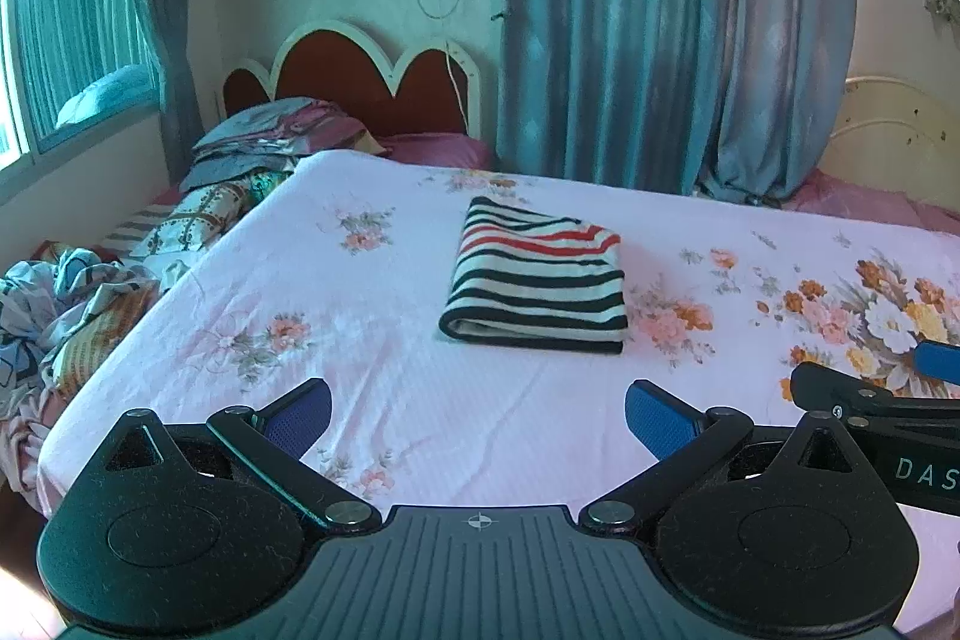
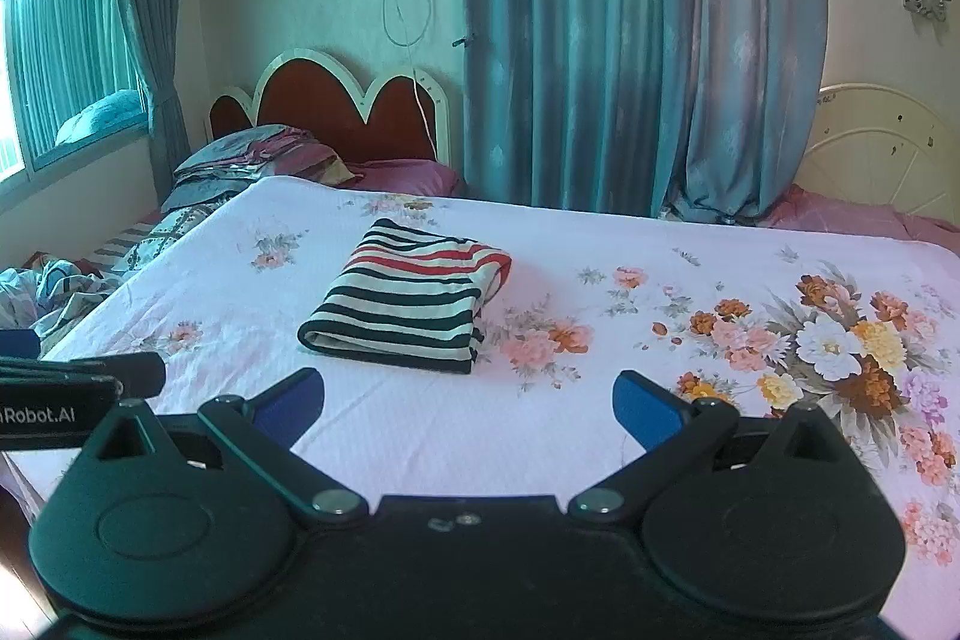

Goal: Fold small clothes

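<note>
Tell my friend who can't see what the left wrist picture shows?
A striped garment, folded into a neat rectangle, lies on a pink flowered bedsheet. The left gripper is open and empty in front of it, and blue curtains hang behind the bed.

Bare sheet lies open up to the folded striped garment; nothing stands between.
</note>
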`<state>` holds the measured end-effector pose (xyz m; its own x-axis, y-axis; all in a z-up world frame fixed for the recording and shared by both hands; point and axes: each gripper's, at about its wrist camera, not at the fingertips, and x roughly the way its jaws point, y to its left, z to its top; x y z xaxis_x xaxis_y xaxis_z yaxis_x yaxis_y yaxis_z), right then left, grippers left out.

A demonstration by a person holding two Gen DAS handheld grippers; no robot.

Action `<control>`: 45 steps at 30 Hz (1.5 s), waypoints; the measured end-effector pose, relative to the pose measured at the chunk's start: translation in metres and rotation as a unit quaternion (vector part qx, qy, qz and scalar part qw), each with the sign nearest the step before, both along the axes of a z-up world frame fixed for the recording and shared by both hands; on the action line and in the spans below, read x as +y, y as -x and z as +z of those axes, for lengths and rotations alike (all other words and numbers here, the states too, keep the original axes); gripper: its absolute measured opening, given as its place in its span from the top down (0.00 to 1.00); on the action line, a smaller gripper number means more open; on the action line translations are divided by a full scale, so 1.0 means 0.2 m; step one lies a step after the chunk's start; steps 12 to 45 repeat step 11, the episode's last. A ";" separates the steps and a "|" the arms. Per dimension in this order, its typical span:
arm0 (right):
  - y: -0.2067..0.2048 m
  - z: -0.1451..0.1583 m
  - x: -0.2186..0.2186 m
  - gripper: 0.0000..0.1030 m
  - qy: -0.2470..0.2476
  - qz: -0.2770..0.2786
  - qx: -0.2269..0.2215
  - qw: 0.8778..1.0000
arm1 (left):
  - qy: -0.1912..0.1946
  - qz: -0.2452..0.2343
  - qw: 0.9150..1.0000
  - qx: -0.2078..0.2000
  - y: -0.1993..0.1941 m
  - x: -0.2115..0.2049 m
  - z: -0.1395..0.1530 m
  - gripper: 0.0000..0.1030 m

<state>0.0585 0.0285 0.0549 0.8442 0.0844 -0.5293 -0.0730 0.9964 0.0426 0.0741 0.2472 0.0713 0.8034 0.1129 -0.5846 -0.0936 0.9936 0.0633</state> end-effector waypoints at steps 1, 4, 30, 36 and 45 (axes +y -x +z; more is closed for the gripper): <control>-0.01 -0.01 0.00 0.01 0.000 0.000 0.002 1.000 | 0.000 0.000 1.000 0.002 -0.01 0.00 -0.01 0.00; -0.04 -0.03 0.01 0.01 0.000 -0.001 0.007 1.000 | 0.004 -0.005 1.000 -0.001 -0.04 0.01 -0.02 0.00; -0.12 -0.07 0.01 0.01 0.005 -0.012 0.020 1.000 | 0.014 -0.010 1.000 0.002 -0.17 0.05 -0.07 0.00; -0.12 -0.07 0.01 0.01 0.005 -0.012 0.020 1.000 | 0.014 -0.010 1.000 0.002 -0.17 0.05 -0.07 0.00; -0.12 -0.07 0.01 0.01 0.005 -0.012 0.020 1.000 | 0.014 -0.010 1.000 0.002 -0.17 0.05 -0.07 0.00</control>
